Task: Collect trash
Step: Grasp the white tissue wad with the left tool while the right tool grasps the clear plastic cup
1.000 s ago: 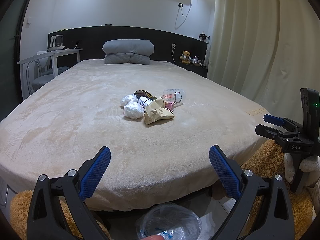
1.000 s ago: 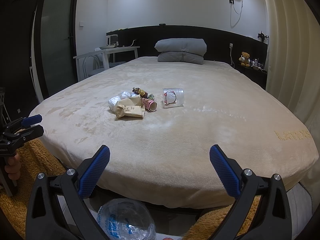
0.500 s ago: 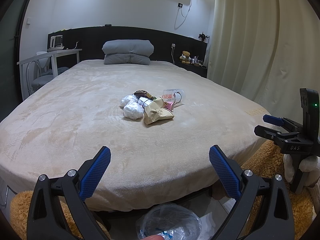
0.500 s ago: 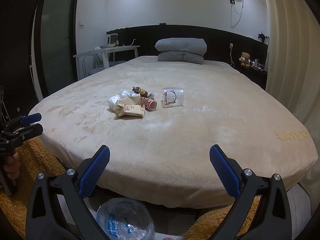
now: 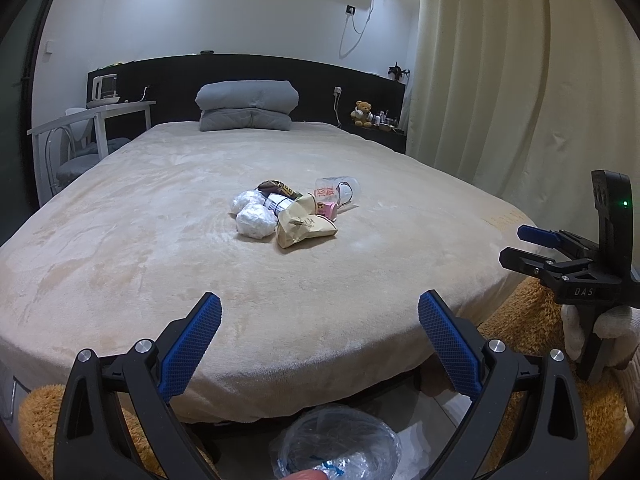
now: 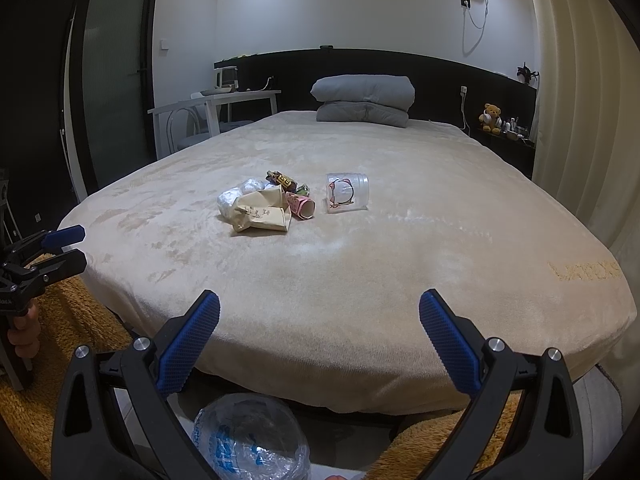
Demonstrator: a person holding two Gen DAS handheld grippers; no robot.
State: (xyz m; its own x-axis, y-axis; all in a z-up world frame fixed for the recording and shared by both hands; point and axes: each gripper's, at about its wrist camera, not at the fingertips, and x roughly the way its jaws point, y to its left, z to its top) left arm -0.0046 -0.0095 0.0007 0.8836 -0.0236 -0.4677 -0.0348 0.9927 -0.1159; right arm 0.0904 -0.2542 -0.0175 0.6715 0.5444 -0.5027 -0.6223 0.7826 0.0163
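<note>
A small heap of trash lies mid-bed: a crumpled tan paper bag, white tissue balls, a dark snack wrapper, a pink paper cup and a clear plastic cup on its side. My left gripper hangs open before the bed's near edge, nothing between its fingers. My right gripper is likewise open and empty, and shows at the right of the left wrist view. A plastic-lined bin sits on the floor below.
The beige bed fills both views, a folded grey quilt at its head. A white desk and chair stand left, curtains right, a shaggy orange rug along the bedside. A gloved hand holds the right gripper.
Almost nothing: both grippers stay open and hold their place, with only a slight drift of the views. The trash has not moved.
</note>
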